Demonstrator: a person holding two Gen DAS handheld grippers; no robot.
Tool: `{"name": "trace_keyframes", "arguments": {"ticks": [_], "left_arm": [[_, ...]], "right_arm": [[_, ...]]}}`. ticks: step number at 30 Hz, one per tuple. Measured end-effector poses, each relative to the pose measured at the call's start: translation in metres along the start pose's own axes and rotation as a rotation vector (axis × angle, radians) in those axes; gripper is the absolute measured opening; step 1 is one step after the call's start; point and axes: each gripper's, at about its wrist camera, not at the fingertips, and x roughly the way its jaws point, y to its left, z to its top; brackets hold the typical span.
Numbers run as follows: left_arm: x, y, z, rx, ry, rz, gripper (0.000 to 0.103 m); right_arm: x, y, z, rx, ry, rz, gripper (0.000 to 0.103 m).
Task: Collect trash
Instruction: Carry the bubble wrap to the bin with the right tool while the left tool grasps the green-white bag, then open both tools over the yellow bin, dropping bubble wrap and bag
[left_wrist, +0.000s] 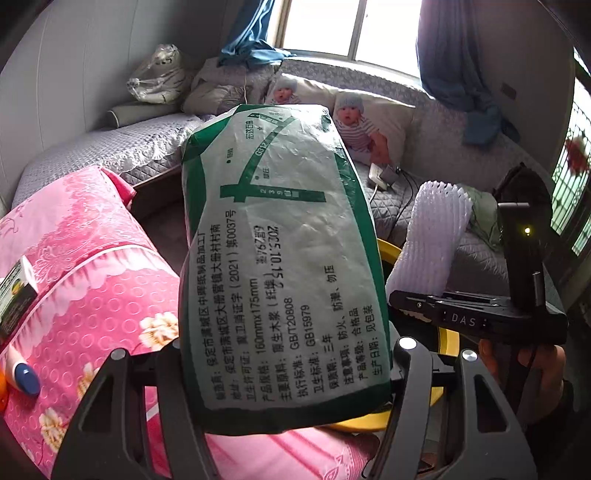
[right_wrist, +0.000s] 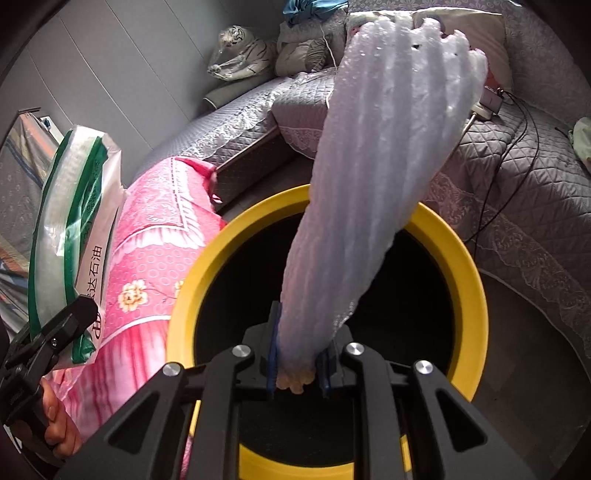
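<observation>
**Yellow-rimmed bin below, both grippers loaded**

White foam netting (right_wrist: 373, 192) is pinched at its lower end by the right gripper (right_wrist: 299, 363), whose jaws stand narrow and squeeze the sleeve thin between the blue pads. The sleeve stands up and away from the gripper, directly above the dark mouth of the yellow bin (right_wrist: 476, 295). The left gripper (left_wrist: 286, 373) holds a green-and-white tissue pack (left_wrist: 280, 258) at a middling width, gripping its lower end with the printed face toward the camera.

Judged from these views, the step in hand is dropping the foam into the bin. To do it well, tip the sleeve so its free end points into the opening before letting go; it is light and long, and could catch on the rim or topple outward toward the pink quilt (right_wrist: 162, 236). The pack should follow only once it, too, is over the opening rather than over the quilt.

The right wrist view shows the bin's whole mouth and the foam centred over it; the left wrist view shows only slivers of yellow rim behind the pack. The left view alone shows the window (left_wrist: 351, 29), the small box (left_wrist: 16, 295) on the quilt's left edge, and the pack's printed text.
</observation>
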Motion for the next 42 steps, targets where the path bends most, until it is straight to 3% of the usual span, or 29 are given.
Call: {"name": "trace_keyframes", "arguments": {"ticks": [3,7,11,16,20,24,30,37,42], "left_arm": [[0.015,-0.002,0.004,-0.002,0.023,-0.007,0.059],[0.026,-0.011,0.009,0.003,0.037,-0.014,0.059],[0.042,-0.024,0.012,0.022,0.053,-0.015,0.059],[0.06,-0.029,0.01,0.037,0.091,-0.002,0.06],[0.073,-0.031,0.008,0.038,0.124,0.005,0.061],[0.073,-0.031,0.007,0.028,0.125,0.016,0.071],[0.058,-0.024,0.009,0.003,0.074,0.056,0.092],[0.021,-0.017,0.015,-0.017,-0.021,0.121,0.095],[-0.034,0.007,0.019,-0.08,-0.133,0.143,0.095]], "right_arm": [[0.001,-0.009,0.0,0.007,-0.006,-0.031,0.025],[-0.01,-0.02,-0.001,-0.022,-0.038,-0.08,0.05],[-0.02,-0.027,-0.004,-0.026,-0.055,-0.077,0.052],[-0.037,-0.034,-0.005,-0.018,-0.06,-0.009,0.053],[-0.057,-0.032,-0.001,0.0,-0.104,-0.004,0.06],[-0.07,-0.035,0.003,0.034,-0.142,0.003,0.06],[-0.09,-0.04,0.004,0.059,-0.201,-0.028,0.061],[-0.095,-0.031,0.004,0.04,-0.21,-0.004,0.061],[-0.094,-0.004,0.005,-0.029,-0.214,0.048,0.062]]}}
